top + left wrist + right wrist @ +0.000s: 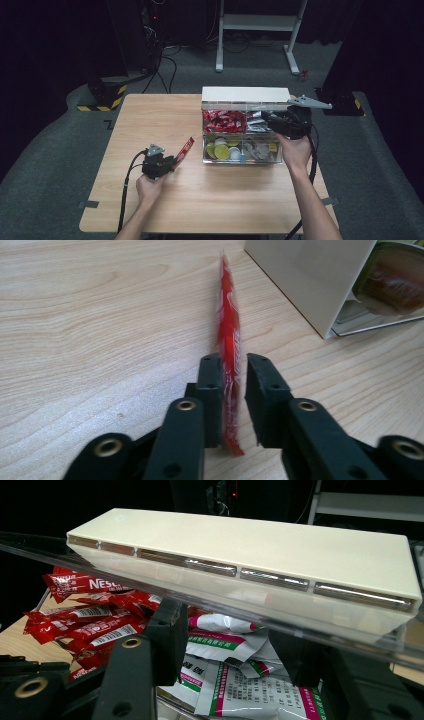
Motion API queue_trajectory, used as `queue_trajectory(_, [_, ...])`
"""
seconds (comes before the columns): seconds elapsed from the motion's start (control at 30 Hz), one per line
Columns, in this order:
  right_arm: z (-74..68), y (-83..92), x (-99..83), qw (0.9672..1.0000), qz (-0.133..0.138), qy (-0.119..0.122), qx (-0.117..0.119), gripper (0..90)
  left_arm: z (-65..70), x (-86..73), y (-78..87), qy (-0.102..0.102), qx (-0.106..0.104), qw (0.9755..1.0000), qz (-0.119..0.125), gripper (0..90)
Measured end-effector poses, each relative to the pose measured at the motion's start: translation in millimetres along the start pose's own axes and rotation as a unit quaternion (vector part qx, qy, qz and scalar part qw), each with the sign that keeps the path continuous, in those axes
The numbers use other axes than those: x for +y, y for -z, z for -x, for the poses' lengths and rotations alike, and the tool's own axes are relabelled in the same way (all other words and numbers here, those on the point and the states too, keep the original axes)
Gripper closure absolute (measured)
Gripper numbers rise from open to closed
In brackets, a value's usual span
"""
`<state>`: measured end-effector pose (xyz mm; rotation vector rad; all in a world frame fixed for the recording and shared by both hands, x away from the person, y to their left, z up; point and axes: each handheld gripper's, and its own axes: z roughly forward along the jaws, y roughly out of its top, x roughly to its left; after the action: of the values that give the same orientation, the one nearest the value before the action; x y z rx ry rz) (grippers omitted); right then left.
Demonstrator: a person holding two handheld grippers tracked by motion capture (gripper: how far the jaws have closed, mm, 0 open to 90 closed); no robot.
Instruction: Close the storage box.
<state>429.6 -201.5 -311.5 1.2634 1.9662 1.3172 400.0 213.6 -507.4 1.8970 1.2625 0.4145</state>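
My left gripper (172, 161) is at the table's left middle, shut on a red sachet (186, 148) that sticks out toward the box. In the left gripper view the sachet (229, 315) stands edge-on between the jaws (234, 375), tight against one pad. A clear organiser box (242, 161) stands right of centre with its lid (245, 94) raised. My right gripper (267, 119) reaches over the box's back compartments. Its jaws (232, 640) are open and wide apart just under the clear lid (250, 540) and its cream bar. Red sachets (95, 615) and white-green packets (240, 685) lie below.
The box's front compartments hold round yellow and white capsules (222, 149). A corner of the box (310, 275) stands just ahead of the left gripper. Bare wood (150, 115) lies left of the box. A white frame (255, 22) stands on the floor beyond the table.
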Motion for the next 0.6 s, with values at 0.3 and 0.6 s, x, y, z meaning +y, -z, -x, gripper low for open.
queue_trajectory(0.3, [-1.0,0.8,-0.6,1.0,0.0,0.001,-0.002,49.9,0.8,1.4,13.9,0.0,0.005,0.9999,0.015,53.6])
queue_trajectory(0.6, [-0.5,4.0,-2.6,1.0,0.006,-0.001,-0.001,49.9,-19.2,-18.2,31.1,0.03,0.038,0.9985,0.026,48.7])
